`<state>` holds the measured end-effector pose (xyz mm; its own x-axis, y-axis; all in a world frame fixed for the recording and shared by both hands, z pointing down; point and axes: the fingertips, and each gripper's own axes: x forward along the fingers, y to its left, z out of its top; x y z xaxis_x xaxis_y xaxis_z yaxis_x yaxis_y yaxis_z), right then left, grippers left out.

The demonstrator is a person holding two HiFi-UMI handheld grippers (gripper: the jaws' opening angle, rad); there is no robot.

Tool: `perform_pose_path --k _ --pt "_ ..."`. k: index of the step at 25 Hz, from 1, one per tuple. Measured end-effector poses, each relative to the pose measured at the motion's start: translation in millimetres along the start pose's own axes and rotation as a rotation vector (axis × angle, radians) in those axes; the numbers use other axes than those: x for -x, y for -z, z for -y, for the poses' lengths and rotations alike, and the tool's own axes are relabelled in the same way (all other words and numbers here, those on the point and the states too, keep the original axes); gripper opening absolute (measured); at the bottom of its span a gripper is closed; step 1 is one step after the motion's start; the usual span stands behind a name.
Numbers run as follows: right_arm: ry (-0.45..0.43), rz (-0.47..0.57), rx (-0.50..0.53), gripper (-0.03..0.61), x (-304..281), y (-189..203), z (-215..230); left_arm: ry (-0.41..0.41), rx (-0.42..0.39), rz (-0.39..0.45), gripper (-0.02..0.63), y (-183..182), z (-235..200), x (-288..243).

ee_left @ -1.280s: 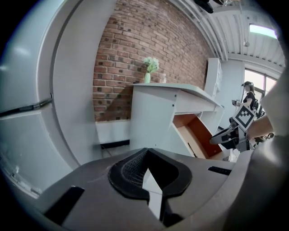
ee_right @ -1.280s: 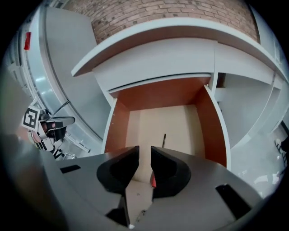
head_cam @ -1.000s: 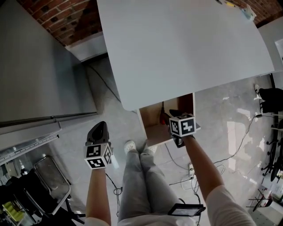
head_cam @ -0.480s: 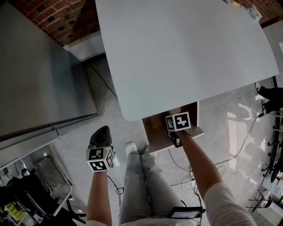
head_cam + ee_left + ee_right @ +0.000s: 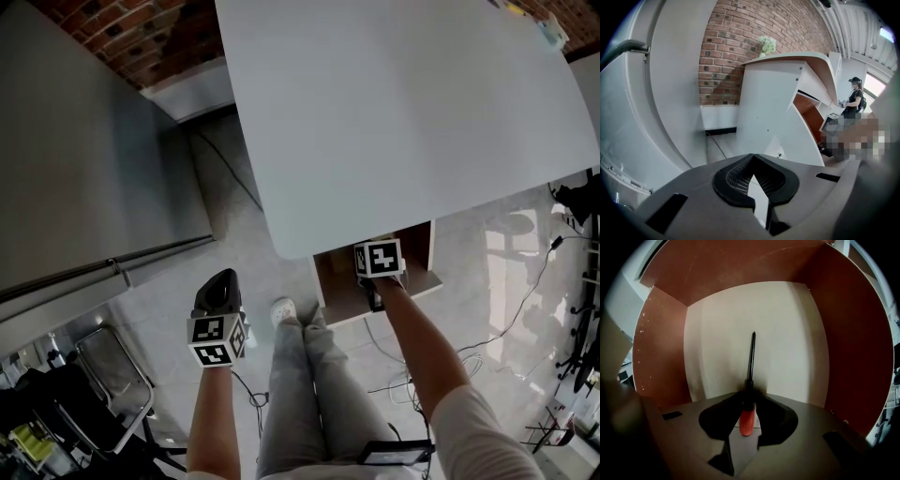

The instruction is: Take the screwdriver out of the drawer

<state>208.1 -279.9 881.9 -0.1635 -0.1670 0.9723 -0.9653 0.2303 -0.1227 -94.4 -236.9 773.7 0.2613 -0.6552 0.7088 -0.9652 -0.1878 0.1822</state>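
While its jaws have just been closing, the right gripper [image 5: 749,398] clamps the screwdriver [image 5: 751,363] by its red handle. It lies mid-floor in the open drawer [image 5: 661,348], tip toward the back wall. Left gripper [image 5: 752,158] jaws together, empty.

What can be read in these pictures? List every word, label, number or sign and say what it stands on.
No readable word or number anywhere.
Left marker cube and right marker cube: black-and-white square patterns only, no letters.
Screwdriver: no print shows on its red handle.
Small items at the far corner of the white desktop: too small to read.
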Motion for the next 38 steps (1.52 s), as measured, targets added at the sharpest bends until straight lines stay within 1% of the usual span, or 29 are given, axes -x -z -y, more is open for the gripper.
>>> perform_pose_path --k 4,10,17,22,29,33,38 --pt "-0.013 0.011 -0.003 0.066 4 0 -1 0.0 -0.004 0.001 0.011 4 0 5" --pt "-0.044 0.057 -0.029 0.061 14 -4 -5 0.01 -0.006 -0.003 0.011 12 3 11" --pt "-0.054 0.102 0.029 0.061 42 -3 -11 0.023 -0.009 0.003 0.011 11 8 21" --pt "-0.063 0.131 0.072 0.061 70 -5 -16 0.03 -0.002 0.016 0.011 0 14 33" --pt "-0.105 0.188 0.028 0.061 110 -13 -23 0.052 -0.015 0.051 0.011 -28 24 62" --pt "-0.136 0.204 0.017 0.061 137 -12 -31 0.036 0.006 0.059 0.011 -38 29 83" --pt "-0.146 0.212 0.043 0.061 164 -3 -40 0.032 0.015 0.075 0.011 -52 34 101"
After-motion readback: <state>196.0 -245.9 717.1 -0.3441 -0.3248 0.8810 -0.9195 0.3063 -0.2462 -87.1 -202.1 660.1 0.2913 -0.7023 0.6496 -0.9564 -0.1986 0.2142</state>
